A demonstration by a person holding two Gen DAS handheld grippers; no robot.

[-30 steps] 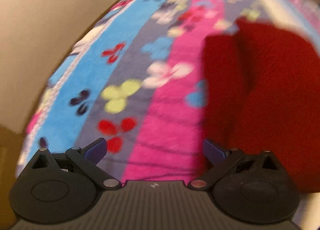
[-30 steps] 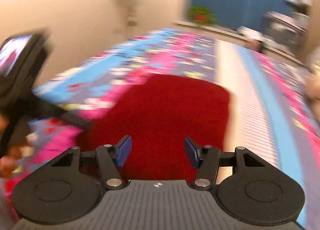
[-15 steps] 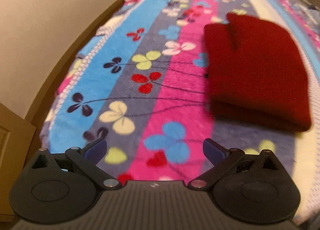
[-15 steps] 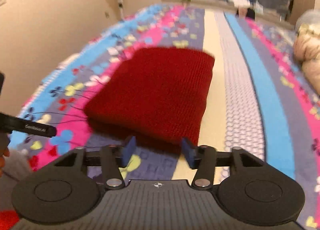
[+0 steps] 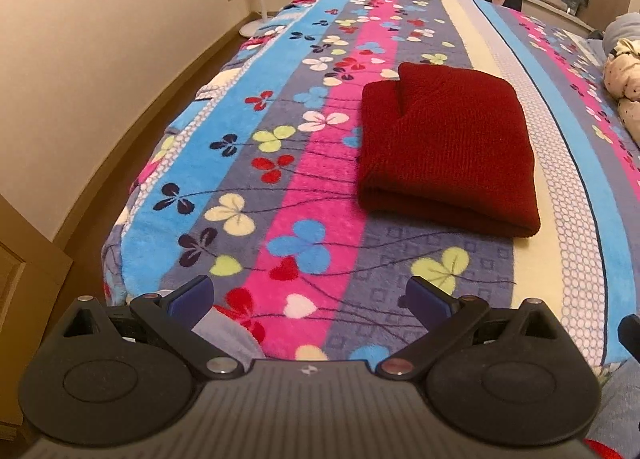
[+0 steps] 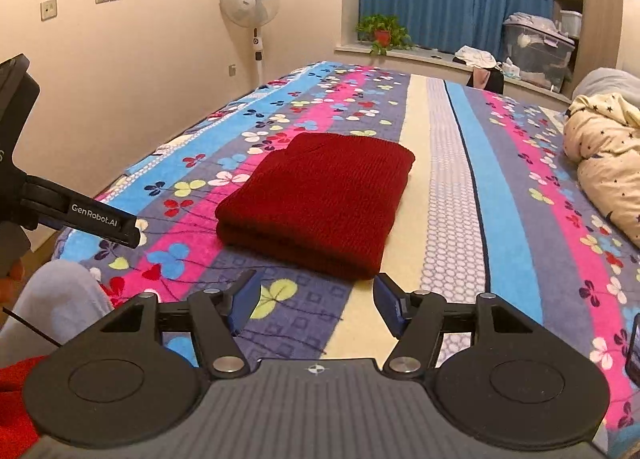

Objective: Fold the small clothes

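Having pulled both grippers back since the earlier frames, we are holding the left gripper (image 5: pixel 308 295) and right gripper (image 6: pixel 316 303) wide and empty, leaving the folded red knit sweater (image 6: pixel 320 199) resting flat on the floral blanket (image 6: pixel 512 227) undisturbed.

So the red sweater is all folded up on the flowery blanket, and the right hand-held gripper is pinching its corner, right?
Not quite. The red sweater is folded on the flowery blanket, but the right hand-held gripper isn't pinching it. The right wrist view shows its jaws open and empty, short of the sweater's near edge. The left hand-held gripper is open and empty too.
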